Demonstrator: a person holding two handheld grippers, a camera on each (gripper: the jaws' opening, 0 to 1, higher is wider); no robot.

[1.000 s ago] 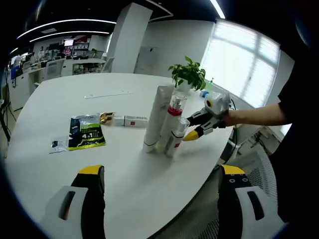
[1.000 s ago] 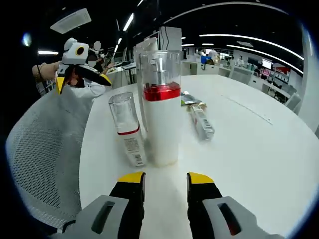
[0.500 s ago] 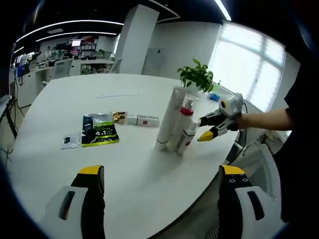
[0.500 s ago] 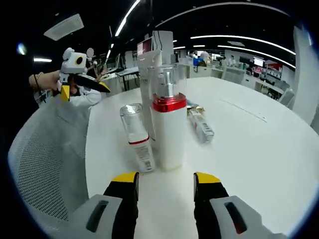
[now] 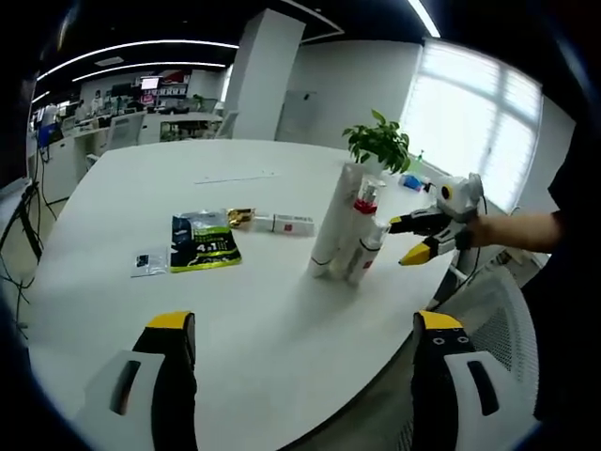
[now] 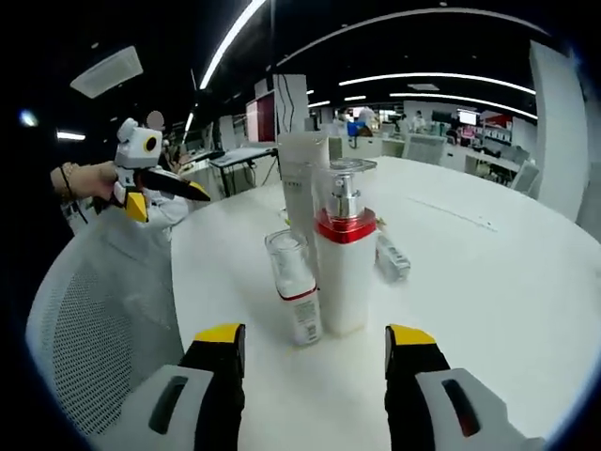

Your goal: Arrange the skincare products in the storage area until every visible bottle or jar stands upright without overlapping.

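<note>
Open-plan office surrounding a round white bench [image 5: 141, 188]. At the centre of the right gripper view, three skincare products are standing upright, close together: a tall white tube [image 6: 302, 178], a red-collared pump bottle [image 6: 345, 249], a small clear-capped bottle [image 6: 295, 287]. Green sachet [image 5: 203, 242] and a boxed tube [image 5: 282, 224] are lying flat left of centre. Left claw [image 5: 300, 329] and right claw [image 6: 315, 340] are both spread, holding nothing.
</note>
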